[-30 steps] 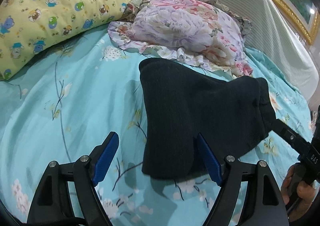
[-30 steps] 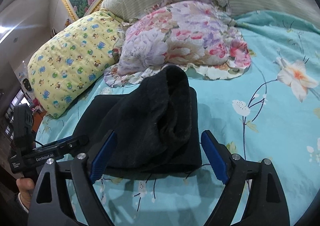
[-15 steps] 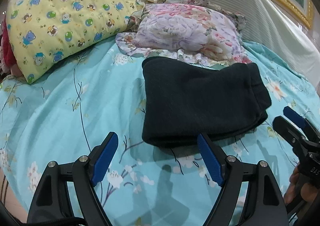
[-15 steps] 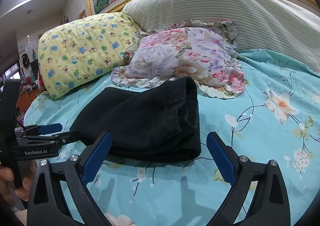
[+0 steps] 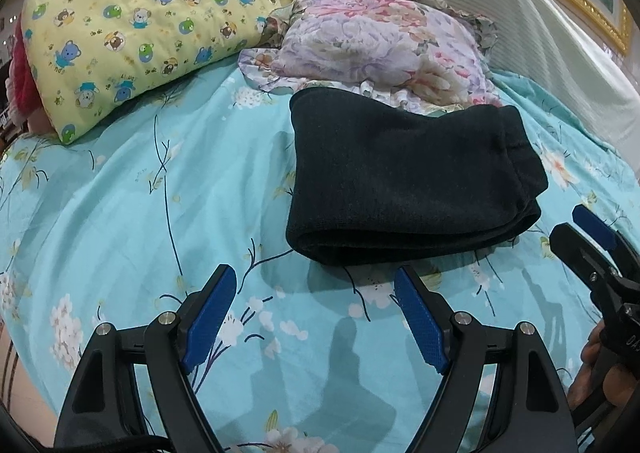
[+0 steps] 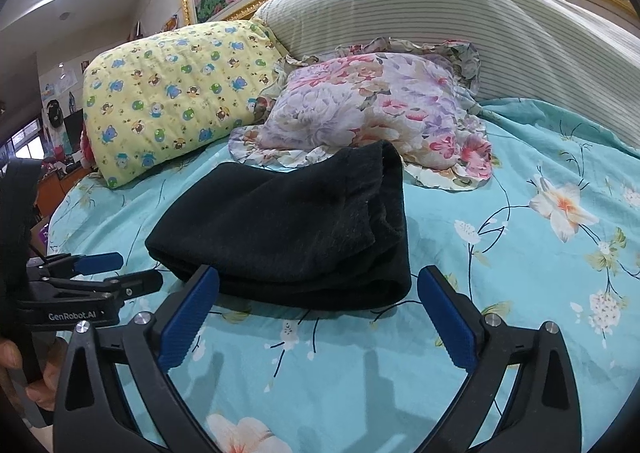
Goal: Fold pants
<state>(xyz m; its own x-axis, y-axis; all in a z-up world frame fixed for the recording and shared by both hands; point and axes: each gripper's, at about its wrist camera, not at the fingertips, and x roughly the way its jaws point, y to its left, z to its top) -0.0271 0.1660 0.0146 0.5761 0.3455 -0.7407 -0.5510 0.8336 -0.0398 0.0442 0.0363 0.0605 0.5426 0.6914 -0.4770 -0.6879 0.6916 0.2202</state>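
The black pants (image 5: 404, 181) lie folded into a thick rectangle on the turquoise flowered bed sheet (image 5: 160, 213); they also show in the right wrist view (image 6: 296, 229). My left gripper (image 5: 316, 285) is open and empty, a short way in front of the pants' near fold. My right gripper (image 6: 318, 285) is open and empty, its left fingertip close to the pants' near edge. The right gripper also shows at the right edge of the left wrist view (image 5: 588, 237), and the left gripper at the left edge of the right wrist view (image 6: 116, 269).
A flowered frilled pillow (image 6: 380, 113) lies just behind the pants, touching them. A yellow pillow with bear prints (image 6: 172, 93) lies to the left. A striped padded headboard (image 6: 440, 5) stands behind. The bed's near edge is at lower left (image 5: 24, 353).
Both grippers have pulled back and away from the pants, which they had been over. The pants have settled flat into a folded stack.
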